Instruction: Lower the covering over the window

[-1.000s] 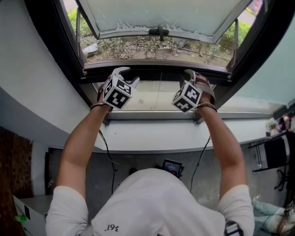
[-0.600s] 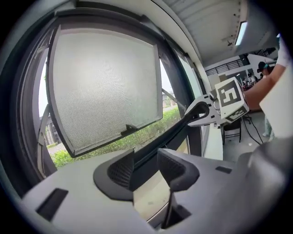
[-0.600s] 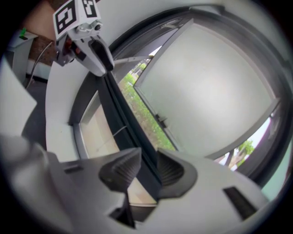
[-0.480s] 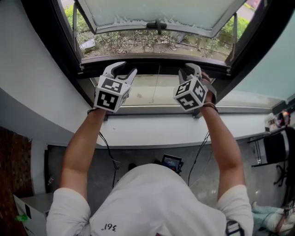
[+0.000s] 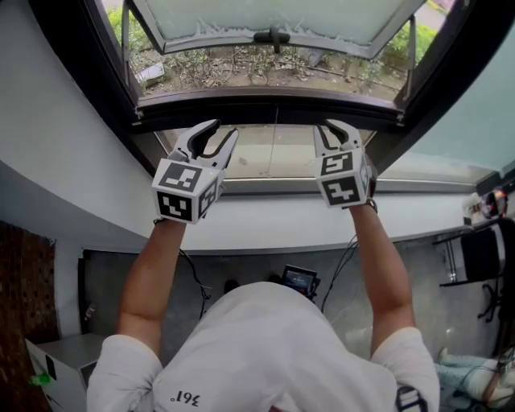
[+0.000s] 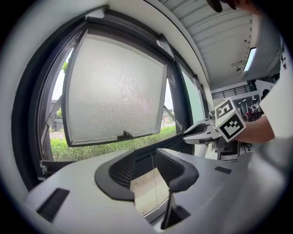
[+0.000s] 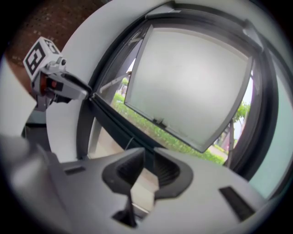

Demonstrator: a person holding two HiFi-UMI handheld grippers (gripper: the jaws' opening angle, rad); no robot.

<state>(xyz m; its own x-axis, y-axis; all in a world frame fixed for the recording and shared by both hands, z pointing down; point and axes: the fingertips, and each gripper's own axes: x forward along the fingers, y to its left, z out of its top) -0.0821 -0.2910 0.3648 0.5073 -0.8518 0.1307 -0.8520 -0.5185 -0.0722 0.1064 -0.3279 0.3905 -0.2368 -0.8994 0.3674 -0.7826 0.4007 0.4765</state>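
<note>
Both arms are raised and stretched forward, side by side, elbows almost straight. The left gripper [image 5: 224,129] and right gripper [image 5: 331,126] point at the window [image 5: 265,105] just beyond them. Each one's jaws have just been closing but stand apart, with nothing between them. A thin cord-like line [image 5: 274,149] runs down the lower pane [image 5: 249,161] between the two grippers. The window's dark frame fills the far side. Its frosted sash [image 5: 273,20] is swung outward over greenery [image 5: 233,68]. Below runs a white sill [image 5: 265,229], with a curved white wall [image 5: 56,121] to the left. On the grey floor [image 5: 241,269] nearer me sit a small dark device [image 5: 299,282], a white box [image 5: 56,362] at near left and a black chair [image 5: 483,261] at right.
</note>
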